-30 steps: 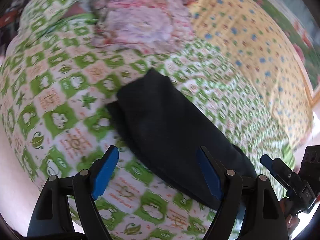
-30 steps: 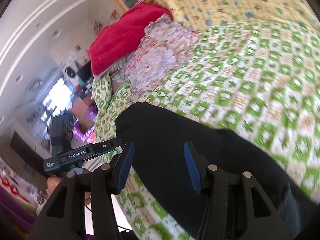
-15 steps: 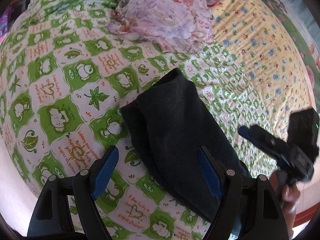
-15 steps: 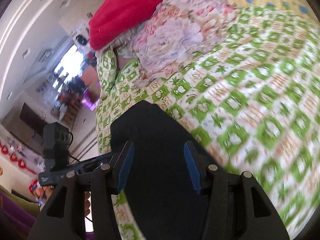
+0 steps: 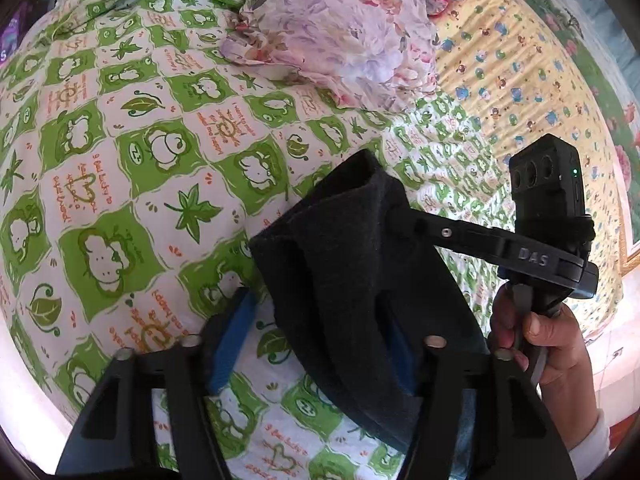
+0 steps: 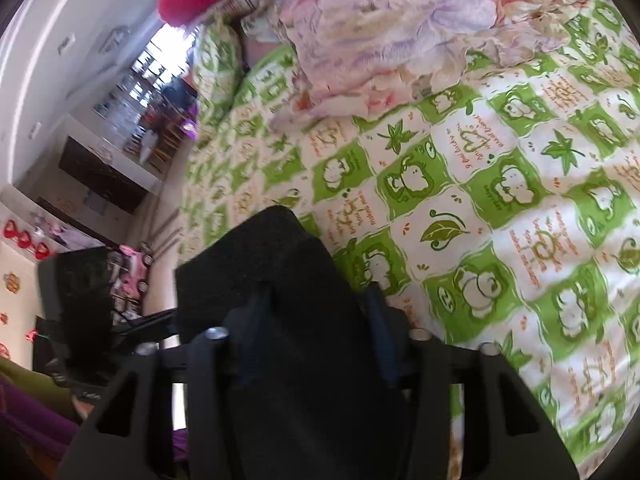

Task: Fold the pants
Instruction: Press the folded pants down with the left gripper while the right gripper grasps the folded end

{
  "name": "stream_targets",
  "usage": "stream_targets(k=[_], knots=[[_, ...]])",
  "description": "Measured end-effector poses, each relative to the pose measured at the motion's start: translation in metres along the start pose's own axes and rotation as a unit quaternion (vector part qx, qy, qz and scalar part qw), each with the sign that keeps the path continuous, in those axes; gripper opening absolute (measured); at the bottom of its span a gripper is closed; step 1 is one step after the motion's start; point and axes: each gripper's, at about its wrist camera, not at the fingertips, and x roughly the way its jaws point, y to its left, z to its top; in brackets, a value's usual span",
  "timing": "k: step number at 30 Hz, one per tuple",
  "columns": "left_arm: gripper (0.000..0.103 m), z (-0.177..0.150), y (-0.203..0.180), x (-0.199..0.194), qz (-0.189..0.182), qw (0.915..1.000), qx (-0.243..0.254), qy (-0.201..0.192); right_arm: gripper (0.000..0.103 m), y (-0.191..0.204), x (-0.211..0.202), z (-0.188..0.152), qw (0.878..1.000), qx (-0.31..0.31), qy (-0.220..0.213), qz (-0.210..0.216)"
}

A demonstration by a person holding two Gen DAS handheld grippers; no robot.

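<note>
Dark pants (image 5: pixel 352 280) lie bunched on the near edge of a green-checked bed (image 5: pixel 120 140). Both the left claw (image 5: pixel 316 344) and the right claw (image 6: pixel 316 312) have just been closing, apparently pinching the raised fabric.

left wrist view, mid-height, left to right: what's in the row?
Green checked quilt → black pants → right gripper, its fingers reaching into the bunched cloth → hand holding it.
</note>
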Motion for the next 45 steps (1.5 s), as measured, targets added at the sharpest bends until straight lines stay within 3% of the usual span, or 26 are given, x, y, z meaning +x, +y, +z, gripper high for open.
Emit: stream_targets(k=[3, 7, 17, 29, 45], knots=[[0.032, 0.003, 0.001, 0.002, -0.013, 0.9999, -0.001, 0.006, 0.027, 0.003, -0.004, -0.002, 1.0, 0.004, -0.014, 0.0], [0.026, 0.004, -0.012, -0.007, -0.029, 0.9995, 0.014, -0.001, 0.023, 0.011, -0.025, -0.012, 0.999, 0.005, -0.049, 0.006], [0.024, -0.005, -0.088, -0.053, -0.097, 0.9904, 0.095, -0.029, 0.021, 0.03, -0.122, -0.056, 0.985, 0.019, -0.168, 0.028], [0.024, -0.041, -0.164, -0.069, -0.148, 0.9726, 0.179, -0.013, 0.02, 0.024, -0.202, -0.135, 0.966, 0.052, -0.254, 0.02], [0.024, -0.135, -0.255, -0.058, -0.196, 0.933, 0.296, 0.058, 0.017, -0.002, -0.264, -0.261, 0.928, 0.126, -0.352, 0.006]])
